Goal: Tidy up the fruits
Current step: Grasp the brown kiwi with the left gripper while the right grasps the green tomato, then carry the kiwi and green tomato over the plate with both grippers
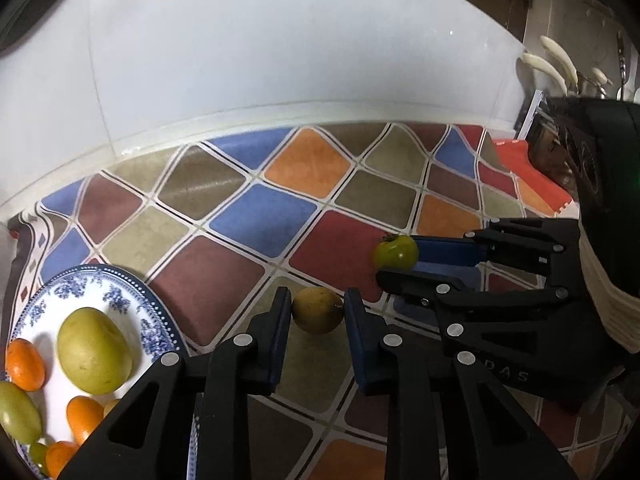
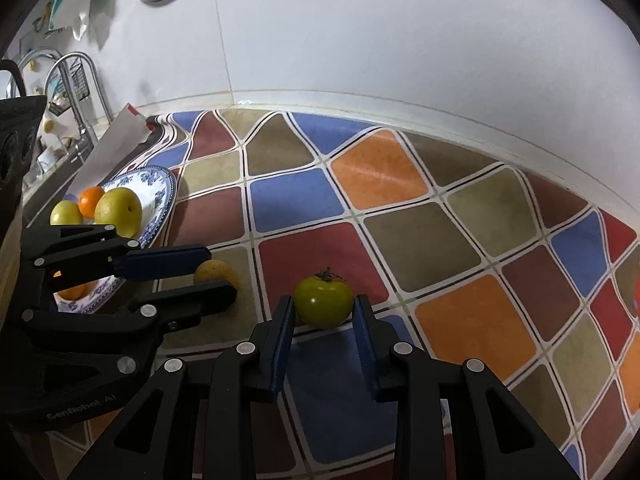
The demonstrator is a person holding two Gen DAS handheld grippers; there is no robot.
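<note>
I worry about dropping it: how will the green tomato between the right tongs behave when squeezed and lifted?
The green tomato is round and glossy, so it may slip or roll if the right tongs close off-centre. It looks firm and unripe, probably tolerating a moderate squeeze. It seems small, so likely light. The pads flank it closely; whether they touch is unclear.

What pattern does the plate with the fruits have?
A blue floral pattern on white, with a dotted blue rim; the plate shows best in the left wrist view.
</note>
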